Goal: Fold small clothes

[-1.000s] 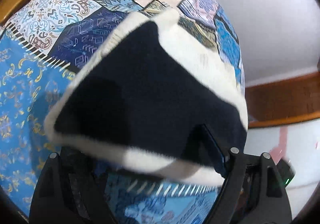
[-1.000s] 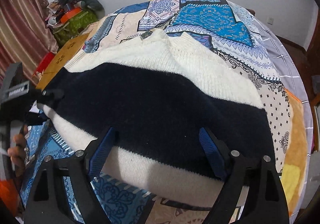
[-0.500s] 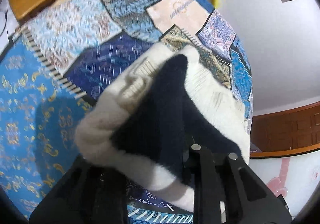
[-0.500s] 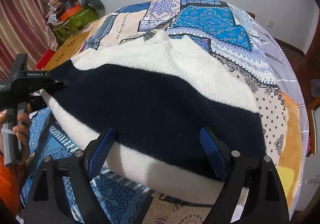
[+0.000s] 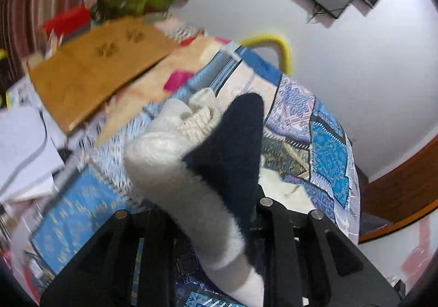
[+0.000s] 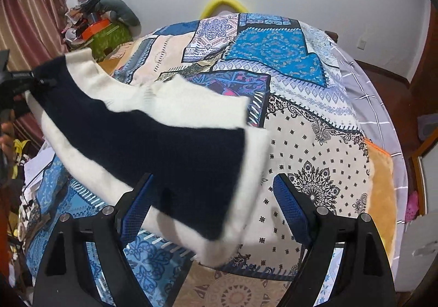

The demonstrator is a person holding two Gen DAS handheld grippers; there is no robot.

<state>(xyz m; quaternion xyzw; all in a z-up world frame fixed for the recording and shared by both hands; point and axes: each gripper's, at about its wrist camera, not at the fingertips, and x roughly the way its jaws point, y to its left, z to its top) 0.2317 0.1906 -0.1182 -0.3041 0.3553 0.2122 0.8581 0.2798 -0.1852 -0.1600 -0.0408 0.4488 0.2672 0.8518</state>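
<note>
A small knitted sweater with cream and navy bands (image 6: 153, 140) hangs lifted above the patchwork bedspread (image 6: 314, 142). My left gripper (image 5: 216, 214) is shut on one edge of the sweater (image 5: 219, 153), which drapes over its fingers. In the right wrist view the left gripper (image 6: 16, 82) holds the sweater's far left end up. My right gripper (image 6: 213, 197) is open, with blue pads (image 6: 287, 203) apart. The sweater's free end hangs between and over the fingers without being pinched.
A yellow hoop (image 6: 223, 4) stands at the bed's far end. A brown cardboard sheet (image 5: 93, 71), papers (image 5: 22, 148) and a green cluttered pile (image 6: 106, 30) lie left of the bed. An orange blanket (image 6: 382, 197) sits at the right edge.
My left gripper has lifted the sweater's edge up and away to the left. The sweater has come off the bed and now hangs stretched. The right gripper stayed open and nearly still.
</note>
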